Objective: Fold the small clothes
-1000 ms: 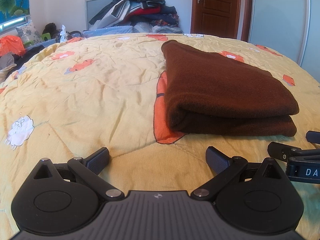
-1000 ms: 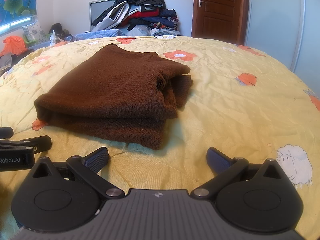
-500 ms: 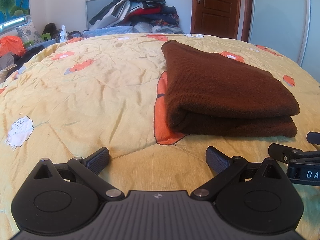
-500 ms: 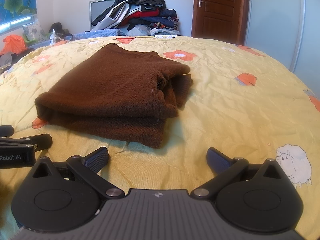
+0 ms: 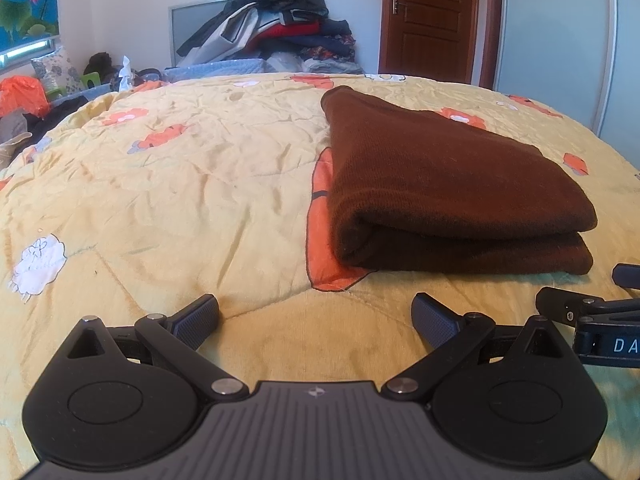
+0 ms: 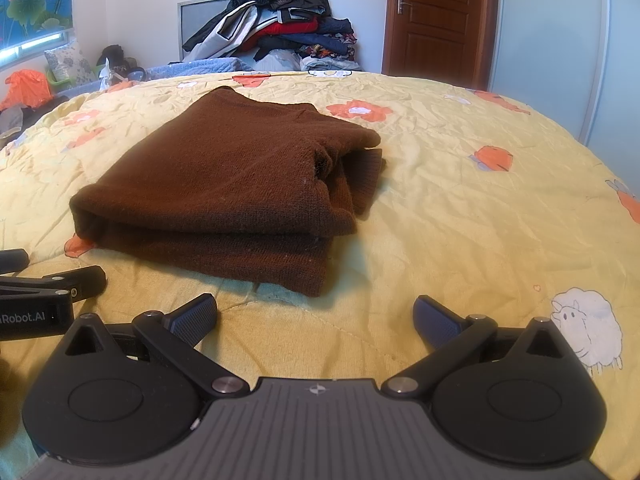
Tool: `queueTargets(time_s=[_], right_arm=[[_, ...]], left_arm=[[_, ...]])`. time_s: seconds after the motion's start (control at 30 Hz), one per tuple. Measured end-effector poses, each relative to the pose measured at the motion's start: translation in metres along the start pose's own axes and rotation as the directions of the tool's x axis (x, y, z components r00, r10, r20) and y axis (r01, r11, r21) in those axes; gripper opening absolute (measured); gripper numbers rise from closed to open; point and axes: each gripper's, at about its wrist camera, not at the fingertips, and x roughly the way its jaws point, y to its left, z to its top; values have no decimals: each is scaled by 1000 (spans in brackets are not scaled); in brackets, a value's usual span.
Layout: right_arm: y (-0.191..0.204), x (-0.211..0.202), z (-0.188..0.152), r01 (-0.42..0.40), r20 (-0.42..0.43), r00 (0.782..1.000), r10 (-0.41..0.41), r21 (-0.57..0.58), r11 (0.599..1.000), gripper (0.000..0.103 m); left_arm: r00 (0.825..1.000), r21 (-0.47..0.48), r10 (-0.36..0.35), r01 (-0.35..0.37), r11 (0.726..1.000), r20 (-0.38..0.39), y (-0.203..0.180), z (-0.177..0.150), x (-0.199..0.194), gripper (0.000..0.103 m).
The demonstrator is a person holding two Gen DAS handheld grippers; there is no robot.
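A brown knit garment (image 5: 448,184) lies folded in layers on the yellow bedspread (image 5: 180,184); it also shows in the right wrist view (image 6: 232,184), with a ribbed edge poking out at its right side. My left gripper (image 5: 316,318) is open and empty, low over the bedspread, in front of and left of the garment. My right gripper (image 6: 316,316) is open and empty, in front of the garment's near right corner. Each gripper shows at the edge of the other's view: the right gripper (image 5: 592,312) and the left gripper (image 6: 52,288).
The bedspread (image 6: 480,220) has orange flower and white sheep prints. A pile of clothes (image 5: 276,32) sits beyond the far edge of the bed. A wooden door (image 5: 430,20) and a wardrobe (image 5: 560,52) stand at the back right. Clutter (image 5: 24,96) lies at the far left.
Hardly anything moved. Both grippers stay open in front of the folded garment; the right wrist view has shifted very slightly.
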Motion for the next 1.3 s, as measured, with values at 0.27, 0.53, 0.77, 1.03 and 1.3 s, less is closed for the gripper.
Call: queueTargets(time_s=[0.27,0.53,0.77,1.03,1.3], right_arm=[[0,-1,-1,0,0,1000,0,0,1000,103],[0,0,-1,0,0,1000,0,0,1000,103],[0,-1,-1,0,0,1000,0,0,1000,103],[0,-1,-1,0,0,1000,0,0,1000,103],[0,-1,-1,0,0,1000,0,0,1000,103]], left_arm=[[1000,-3,-11,11,1000,1,2,0,1,103],[1000,-4,-12,12,1000,2,3,-1,1,103],[1000,-4,-13,13,1000,3,3,-2,0,103],[1000,-5,-13,13,1000,3,3,-2,1,103],[1000,-5,-13,13,1000,3,3,-2,0,103]])
